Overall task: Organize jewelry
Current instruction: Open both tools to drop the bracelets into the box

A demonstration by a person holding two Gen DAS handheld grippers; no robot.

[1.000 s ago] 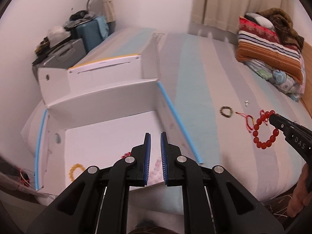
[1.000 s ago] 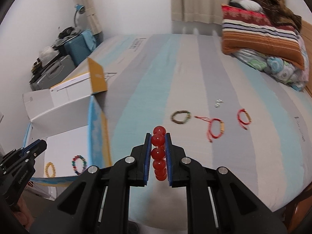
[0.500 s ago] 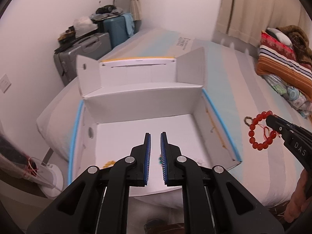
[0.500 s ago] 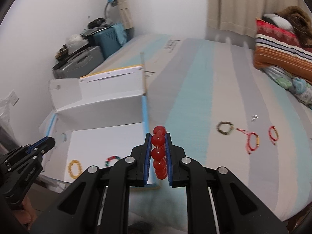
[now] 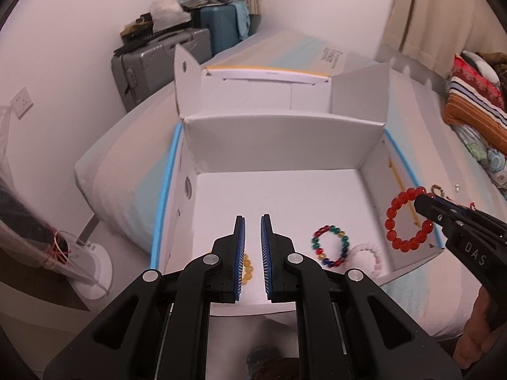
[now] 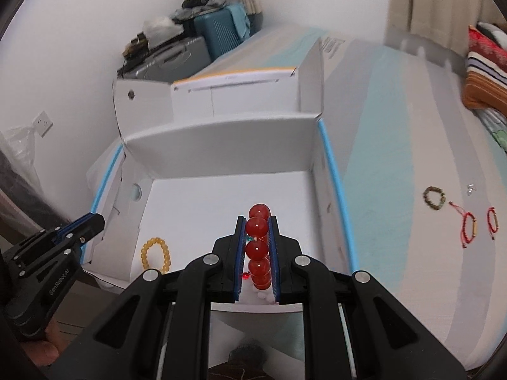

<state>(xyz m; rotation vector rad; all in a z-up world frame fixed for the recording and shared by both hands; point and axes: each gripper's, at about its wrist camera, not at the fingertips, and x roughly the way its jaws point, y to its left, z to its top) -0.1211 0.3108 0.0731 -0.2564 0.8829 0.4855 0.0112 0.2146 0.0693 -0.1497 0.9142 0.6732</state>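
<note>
An open white box (image 5: 285,139) with blue edges lies on the bed. Inside it are a multicoloured bead bracelet (image 5: 331,247), a pink bracelet (image 5: 367,258) and a yellow bracelet (image 6: 156,253), which the left finger partly hides in the left wrist view. My right gripper (image 6: 257,218) is shut on a red bead bracelet (image 6: 257,226) and hangs it over the box's right side, where the red bead bracelet (image 5: 407,218) shows as a full ring. My left gripper (image 5: 252,218) is shut and holds nothing above the box's near part.
On the striped bed to the right of the box lie a brown bead bracelet (image 6: 434,198), two red cord bracelets (image 6: 469,228) and a small silver piece (image 6: 471,187). Suitcases (image 5: 161,60) stand by the wall behind the box. Folded blankets (image 5: 475,101) lie far right.
Both grippers have swung left from over the bed to over the box. The red bracelet has come along in the right gripper. Both grips stay the same.
</note>
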